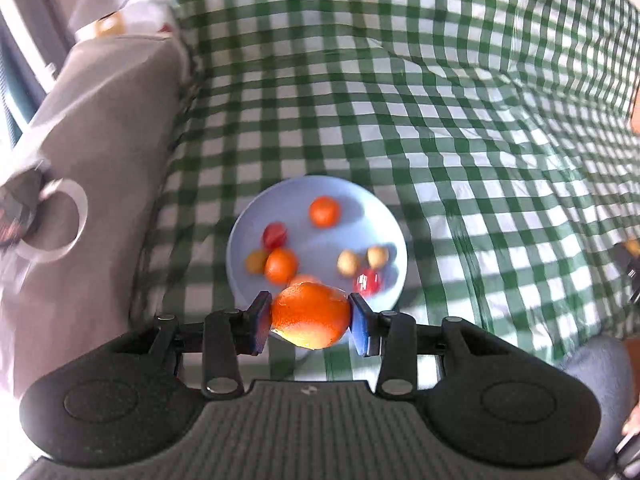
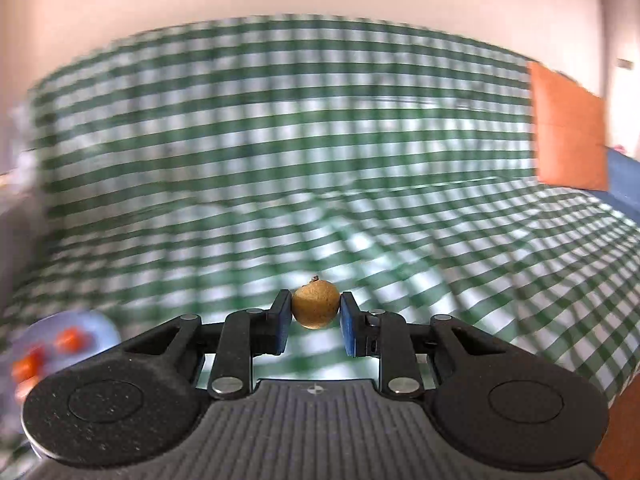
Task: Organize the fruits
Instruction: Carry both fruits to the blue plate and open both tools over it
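Observation:
My left gripper [image 1: 310, 318] is shut on an orange [image 1: 310, 314] and holds it above the near rim of a pale blue plate [image 1: 376, 216]. On the plate lie two smaller oranges [image 1: 324, 211], red fruits [image 1: 274, 234], two small tan fruits [image 1: 348, 262] and a yellow-orange one [image 1: 256, 261]. My right gripper [image 2: 315, 312] is shut on a small brown round fruit [image 2: 315, 306] and holds it above the checked cloth. The plate [image 2: 100, 326] shows blurred at the lower left of the right wrist view.
A green-and-white checked cloth [image 1: 440, 120] covers the surface. A grey fabric cover [image 1: 104, 128] with a white ring [image 1: 60, 220] lies to the left. An orange cushion [image 2: 570, 136] stands at the far right. The right wrist view is motion-blurred.

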`<state>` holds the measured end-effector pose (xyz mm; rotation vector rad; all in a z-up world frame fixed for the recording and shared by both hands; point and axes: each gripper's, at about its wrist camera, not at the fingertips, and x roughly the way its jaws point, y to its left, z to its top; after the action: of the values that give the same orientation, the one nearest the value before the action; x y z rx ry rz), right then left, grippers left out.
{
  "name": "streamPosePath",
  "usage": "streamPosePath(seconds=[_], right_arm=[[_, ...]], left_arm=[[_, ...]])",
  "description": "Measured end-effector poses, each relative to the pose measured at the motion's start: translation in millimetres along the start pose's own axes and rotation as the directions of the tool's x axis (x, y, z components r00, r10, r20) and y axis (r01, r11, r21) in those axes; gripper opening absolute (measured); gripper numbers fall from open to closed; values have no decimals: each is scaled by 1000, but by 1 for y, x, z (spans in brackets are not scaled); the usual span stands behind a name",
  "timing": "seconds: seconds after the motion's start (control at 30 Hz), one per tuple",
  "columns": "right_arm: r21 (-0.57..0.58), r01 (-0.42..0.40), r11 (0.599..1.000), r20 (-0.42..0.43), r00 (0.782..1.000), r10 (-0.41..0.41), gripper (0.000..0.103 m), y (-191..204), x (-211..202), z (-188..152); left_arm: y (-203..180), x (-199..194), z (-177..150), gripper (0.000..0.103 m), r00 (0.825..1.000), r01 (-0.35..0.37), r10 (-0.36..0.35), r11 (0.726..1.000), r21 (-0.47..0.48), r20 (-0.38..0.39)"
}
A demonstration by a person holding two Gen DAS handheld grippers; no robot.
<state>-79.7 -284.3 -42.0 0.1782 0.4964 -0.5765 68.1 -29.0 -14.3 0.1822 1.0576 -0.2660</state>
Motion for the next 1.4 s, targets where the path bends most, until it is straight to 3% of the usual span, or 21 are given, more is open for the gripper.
streamPosePath(seconds=[0.23,0.43,0.57,1.0,1.4], right_arm=[[-37,-176,984,7,984,176,27,58,-67,9],[-6,-238,971,51,970,238,27,75,-90,22],[-50,-260,964,43,964,263,27,76,-101,18],[-139,-304,942,-16,952,305,27,98,-103,6],[-215,-335,917,-119,941,316,27,138,-54,2]], left_arm=[[31,-54,-42,45,997,27,-20,996,-86,78],[42,-89,-54,45,989,19,-4,995,-102,145],[43,-98,-65,45,987,40,-19,991,-127,162],[55,-76,-74,45,993,41,-22,985,-168,116],[69,-24,-35,45,998,12,-2,986,-164,63]])
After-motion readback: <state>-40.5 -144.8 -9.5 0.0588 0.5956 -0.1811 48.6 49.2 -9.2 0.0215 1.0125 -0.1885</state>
